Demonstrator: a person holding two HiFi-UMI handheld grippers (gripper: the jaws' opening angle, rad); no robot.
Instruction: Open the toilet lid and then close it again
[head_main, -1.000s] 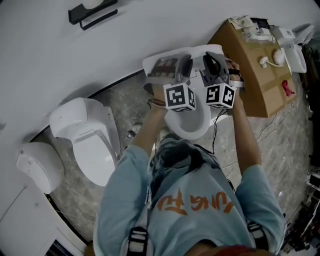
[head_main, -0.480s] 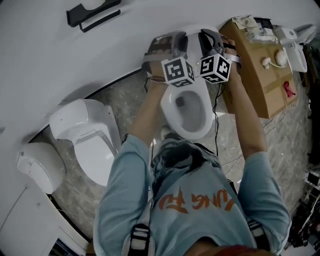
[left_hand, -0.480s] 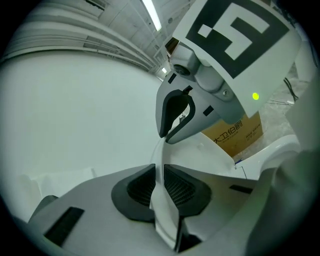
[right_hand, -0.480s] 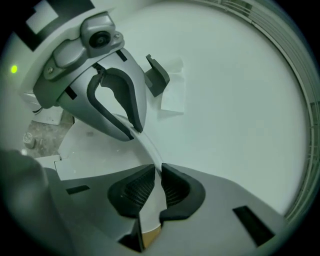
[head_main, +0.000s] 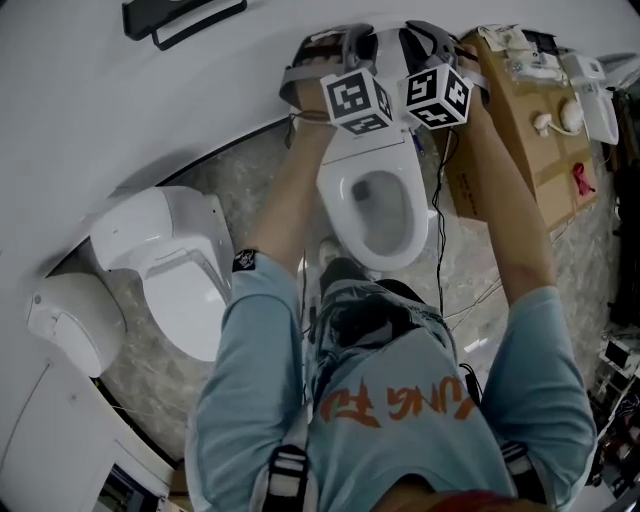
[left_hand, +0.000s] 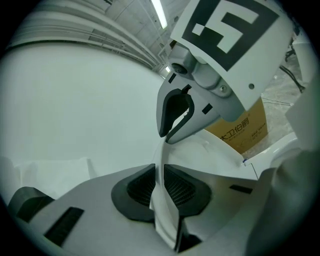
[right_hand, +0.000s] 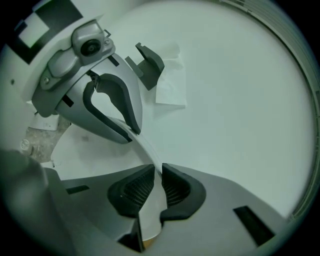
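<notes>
Both my left hand-held gripper (left_hand: 161, 186), its jaws just closed tighter, and right hand-held gripper (right_hand: 159, 189) pinched the raised toilet lid (head_main: 387, 62) at the head view's upper centre; if its thin edge slipped, it could slam onto the bowl (head_main: 378, 215).

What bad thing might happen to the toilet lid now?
The toilet lid is pinched only by its thin edge, in the left gripper, whose jaws have just been closing on it, and the right gripper; it might slip and slam onto the toilet bowl. It stands near the wall, so a hard push might bang it. The right arm might bump the cardboard box beside it.
</notes>
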